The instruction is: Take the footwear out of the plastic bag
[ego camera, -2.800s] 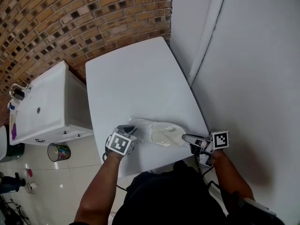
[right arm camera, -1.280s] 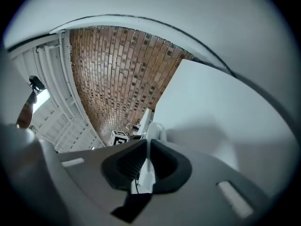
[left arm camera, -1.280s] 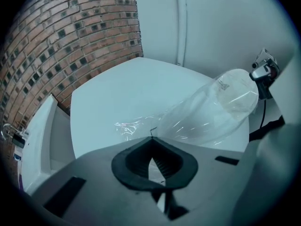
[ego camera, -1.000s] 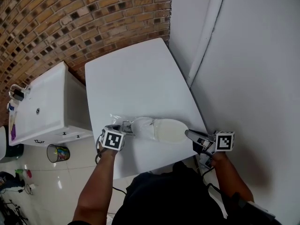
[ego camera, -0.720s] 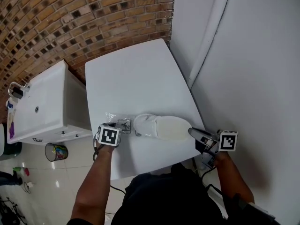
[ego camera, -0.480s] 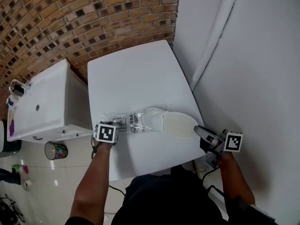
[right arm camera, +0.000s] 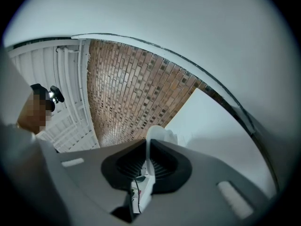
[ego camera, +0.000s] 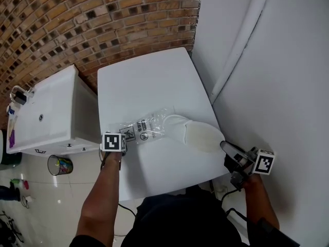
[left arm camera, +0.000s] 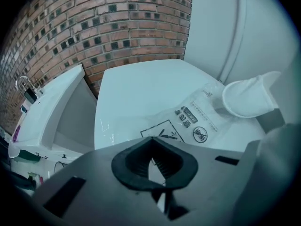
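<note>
A white slipper (ego camera: 198,136) hangs just above the white table (ego camera: 149,81), and my right gripper (ego camera: 224,146) is shut on its near right end. In the right gripper view the slipper's thin edge (right arm camera: 149,140) runs between the pads of the right gripper (right arm camera: 145,167). A clear printed plastic bag (ego camera: 142,128) stretches leftwards from the slipper's toe. My left gripper (ego camera: 119,138) is shut on the bag's left edge at the table's left rim. In the left gripper view the bag (left arm camera: 186,121) leads to the slipper's toe (left arm camera: 249,98), with film pinched in the left gripper (left arm camera: 156,164).
A white cabinet with a basin (ego camera: 43,115) stands left of the table, with a tap (ego camera: 18,94) at its far end. A small bin (ego camera: 59,164) sits on the tiled floor. A brick wall (ego camera: 92,19) is behind and a white wall (ego camera: 277,76) close on the right.
The slipper, wholly inside the bag at first, has slid out to the right and lifted with my right gripper. My left gripper has drawn the bag leftwards, now stretched flat.
</note>
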Demonstrator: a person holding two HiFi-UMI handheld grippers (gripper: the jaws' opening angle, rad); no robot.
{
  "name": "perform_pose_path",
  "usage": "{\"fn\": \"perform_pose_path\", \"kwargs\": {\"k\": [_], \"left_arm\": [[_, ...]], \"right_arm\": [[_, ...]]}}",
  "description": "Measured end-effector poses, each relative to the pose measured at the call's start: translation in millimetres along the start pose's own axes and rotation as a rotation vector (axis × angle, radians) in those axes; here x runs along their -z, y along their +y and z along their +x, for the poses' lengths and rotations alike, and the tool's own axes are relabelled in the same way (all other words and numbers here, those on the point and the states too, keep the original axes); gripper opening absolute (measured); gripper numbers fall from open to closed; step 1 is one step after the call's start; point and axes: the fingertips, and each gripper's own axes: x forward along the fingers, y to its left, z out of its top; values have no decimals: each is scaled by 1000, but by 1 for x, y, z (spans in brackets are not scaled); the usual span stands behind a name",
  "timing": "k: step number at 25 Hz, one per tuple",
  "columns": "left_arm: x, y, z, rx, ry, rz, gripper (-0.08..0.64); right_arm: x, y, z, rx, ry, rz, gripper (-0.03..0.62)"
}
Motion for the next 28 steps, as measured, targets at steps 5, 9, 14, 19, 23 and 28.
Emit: {"fn": "perform_pose_path", "kwargs": {"k": [5, 9, 14, 19, 23, 28], "left_arm": [[-11, 2, 4, -5, -4, 5, 6], [-16, 4, 11, -20, 8, 13, 6], [-17, 22, 14, -65, 11, -17, 6], [-29, 26, 10, -61, -15, -25, 6], [-40, 7, 8, -4, -46, 8, 6], [-53, -25, 5, 119, -107, 42, 59]], "right_arm": [[-5, 23, -3, -29, 0, -39, 29], [-5, 39, -4, -56, 5, -64, 31], [1, 54, -5, -77, 20, -90, 31], [5, 63, -8, -80, 27, -105, 31], [19, 57, -4, -68, 55, -94, 31], [40, 49, 6, -76, 95, -54, 31]]}}
